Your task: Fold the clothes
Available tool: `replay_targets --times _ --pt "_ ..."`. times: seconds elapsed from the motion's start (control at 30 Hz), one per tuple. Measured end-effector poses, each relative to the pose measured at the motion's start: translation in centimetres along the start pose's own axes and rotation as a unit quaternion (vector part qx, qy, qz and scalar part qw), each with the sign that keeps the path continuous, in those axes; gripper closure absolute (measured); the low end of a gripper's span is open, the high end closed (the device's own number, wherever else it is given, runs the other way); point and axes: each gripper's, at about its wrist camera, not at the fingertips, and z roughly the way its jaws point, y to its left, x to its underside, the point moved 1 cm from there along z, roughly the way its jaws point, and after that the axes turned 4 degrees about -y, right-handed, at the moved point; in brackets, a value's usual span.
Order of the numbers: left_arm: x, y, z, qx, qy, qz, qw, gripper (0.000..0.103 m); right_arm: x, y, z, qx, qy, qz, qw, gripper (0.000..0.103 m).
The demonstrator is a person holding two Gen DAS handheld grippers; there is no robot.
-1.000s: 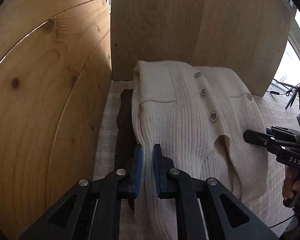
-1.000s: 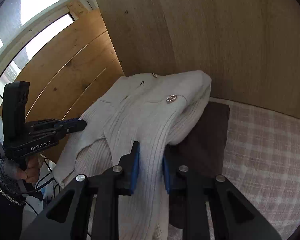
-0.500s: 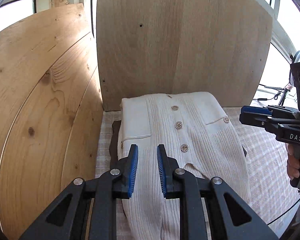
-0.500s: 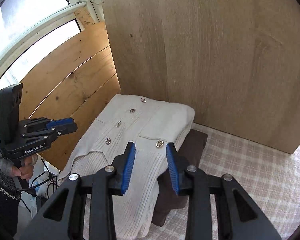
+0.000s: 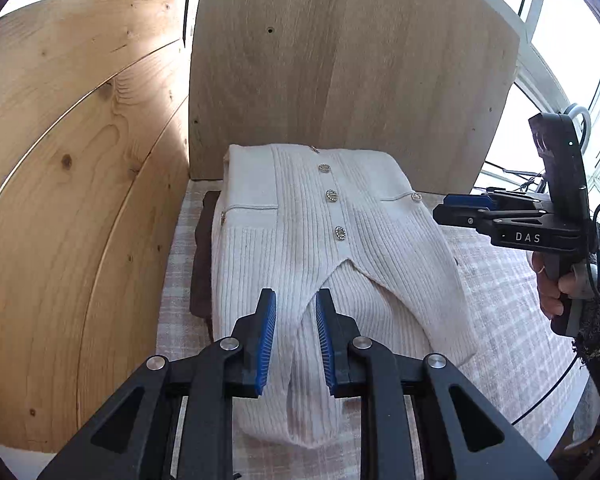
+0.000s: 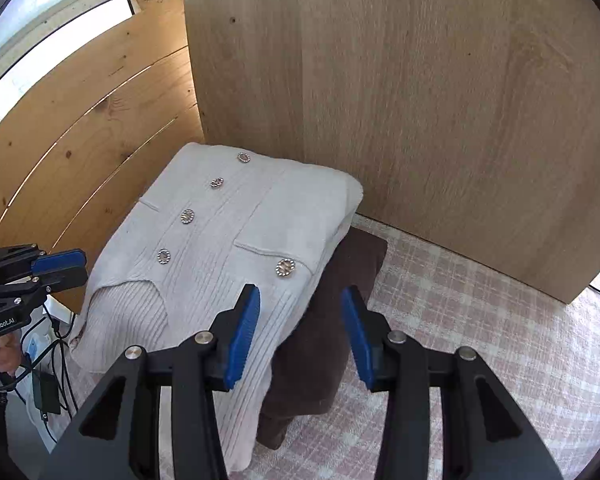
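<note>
The folded cream cardigan [image 5: 320, 248] lies just beyond both spread, empty tools [image 5: 296, 340] [image 6: 300, 332].

Wooden boards [image 5: 340, 80], checked cloth [image 6: 480, 340], cables [image 6: 56, 360].

My work surface is covered by a pale checked cloth [image 6: 480, 340], pinkish and white, spread flat and reaching to the boards at the back and left. Directly on the cloth lies a folded brown garment [image 6: 332, 320], pushed into the far left corner near the boards. On top of it sits the cream cardigan [image 5: 320, 240], buttons up; its near end hangs over the brown garment's edge and comes down onto the cloth in front of me. To the right of both the cloth is bare.
</note>
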Motion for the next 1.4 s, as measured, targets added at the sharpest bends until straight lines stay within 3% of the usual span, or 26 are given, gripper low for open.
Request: replay_targets --times 0.17,0.27,0.33,0.4,0.5,0.57,0.67,0.73,1.0,1.17,1.4 --pt "3.0 -0.3 0.4 -0.009 0.046 0.014 0.9988 0.083 3.9 3.8 -1.3 -0.041 0.030 -0.041 0.998 0.060" --pt "5.1 -0.6 1.1 -0.016 0.081 0.019 0.9964 0.083 6.8 3.5 -0.7 -0.017 0.074 -0.048 0.996 0.060" --pt "5.9 -0.9 0.1 -0.018 0.081 0.017 0.9964 0.083 7.9 2.5 -1.5 -0.030 0.084 -0.019 0.996 0.060" --pt "6.4 -1.1 -1.3 -0.018 0.076 0.008 0.9969 0.082 8.6 1.8 -3.5 -0.024 0.072 -0.006 0.997 0.060" --pt "7.1 -1.3 -3.6 -0.028 0.066 -0.019 0.9972 0.067 9.6 1.7 -6.2 0.007 0.055 0.012 0.998 0.053" --pt "7.4 -2.0 -4.8 -0.029 0.059 -0.032 0.9973 0.066 10.2 1.9 -7.7 0.032 0.046 0.028 0.998 0.051" --pt "7.8 -3.6 -6.4 -0.048 0.045 -0.033 0.9973 0.046 11.0 2.9 -10.1 0.070 0.032 0.040 0.996 0.048" --pt "8.0 -4.9 -7.5 -0.065 0.034 -0.025 0.9970 0.035 11.5 3.9 -11.7 0.085 0.018 0.037 0.996 0.039" --pt "10.2 -10.4 -9.5 -0.057 0.035 0.013 0.9977 0.028 15.3 6.6 -16.2 0.109 -0.010 0.039 0.993 0.038" --pt "12.8 -12.8 -10.2 -0.058 0.061 0.002 0.9964 0.028 18.0 6.6 -18.1 0.108 -0.006 0.070 0.992 0.038" --pt "16.0 -15.5 -12.4 -0.071 0.072 -0.026 0.9946 0.028 21.0 6.8 -21.2 0.120 -0.009 0.053 0.991 0.038"
